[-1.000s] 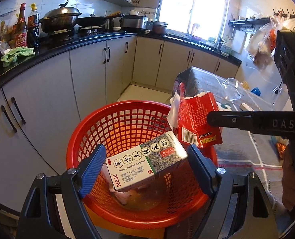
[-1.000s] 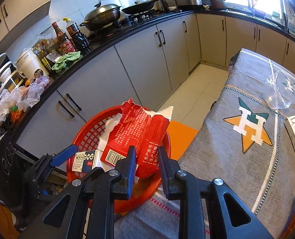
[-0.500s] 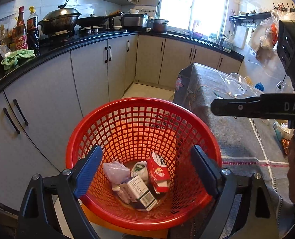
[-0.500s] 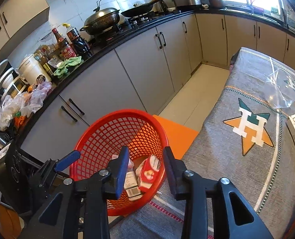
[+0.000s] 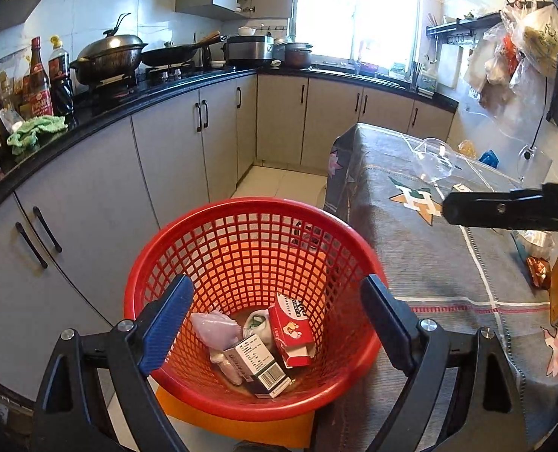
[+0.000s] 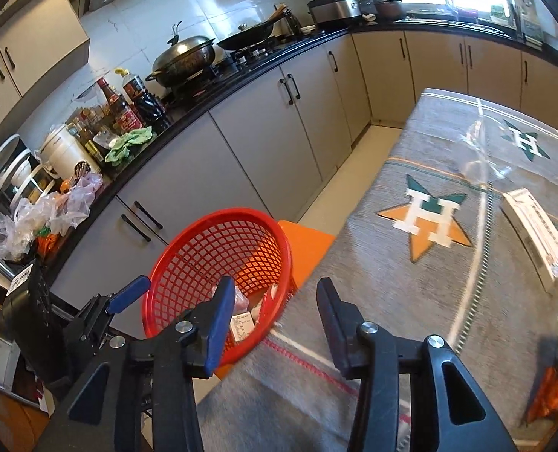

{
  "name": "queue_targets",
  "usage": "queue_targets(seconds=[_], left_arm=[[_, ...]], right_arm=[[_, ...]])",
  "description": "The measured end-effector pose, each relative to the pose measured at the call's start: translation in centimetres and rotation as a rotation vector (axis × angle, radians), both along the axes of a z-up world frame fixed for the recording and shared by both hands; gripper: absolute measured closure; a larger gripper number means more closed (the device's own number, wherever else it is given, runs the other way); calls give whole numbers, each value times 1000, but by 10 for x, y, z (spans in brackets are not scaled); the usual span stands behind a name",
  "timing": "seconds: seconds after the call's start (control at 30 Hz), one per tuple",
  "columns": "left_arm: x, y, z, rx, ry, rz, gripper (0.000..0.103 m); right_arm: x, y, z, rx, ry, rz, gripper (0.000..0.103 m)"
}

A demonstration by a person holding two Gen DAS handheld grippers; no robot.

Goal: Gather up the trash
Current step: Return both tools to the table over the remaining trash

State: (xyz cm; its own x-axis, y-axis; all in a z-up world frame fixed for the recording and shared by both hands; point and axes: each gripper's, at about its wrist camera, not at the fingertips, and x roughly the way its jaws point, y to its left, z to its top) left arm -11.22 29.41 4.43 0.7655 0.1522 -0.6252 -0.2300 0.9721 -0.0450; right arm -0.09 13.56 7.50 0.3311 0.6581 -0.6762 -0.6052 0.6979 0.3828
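Note:
A red mesh basket [image 5: 241,241] stands on an orange stool beside the table; it also shows in the right wrist view [image 6: 211,248]. Inside lie a red carton [image 5: 292,329], a green-and-white box [image 5: 258,365] and a pale plastic bag [image 5: 214,329]. My left gripper [image 5: 275,324] is open and empty, held above the basket's near rim. My right gripper [image 6: 275,316] is open and empty, over the table's near left edge beside the basket. A long white box [image 6: 535,233], a clear plastic bag [image 6: 489,158] and an orange wrapper [image 6: 550,391] lie on the table.
The table has a grey cloth [image 6: 410,293] with star patterns. Grey cabinets [image 5: 173,150] and a black counter with wok, bottles and a green rag run along the left. The tiled floor [image 5: 279,184] shows between cabinets and table. Plastic bags [image 5: 520,49] hang at the right wall.
Both grippers opened. The green-and-white box and the red carton dropped into the basket. My right gripper then swung right, over the table.

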Motion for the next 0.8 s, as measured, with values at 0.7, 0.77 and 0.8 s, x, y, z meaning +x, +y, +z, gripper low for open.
queue_targets(seconds=[0.7,0.77,0.8], left_arm=[[-1,-71,21,59,-1,-78,13],[-1,-82,24,60,-3,-95,13],[-1,-86,25,59,-3,-102,14]], right_arm=[[-22,-123,13,45,-24,-151,39],[-24,-134,13,36,-34,-164,39],[-25,-140,14,30,-41,-172,39]])
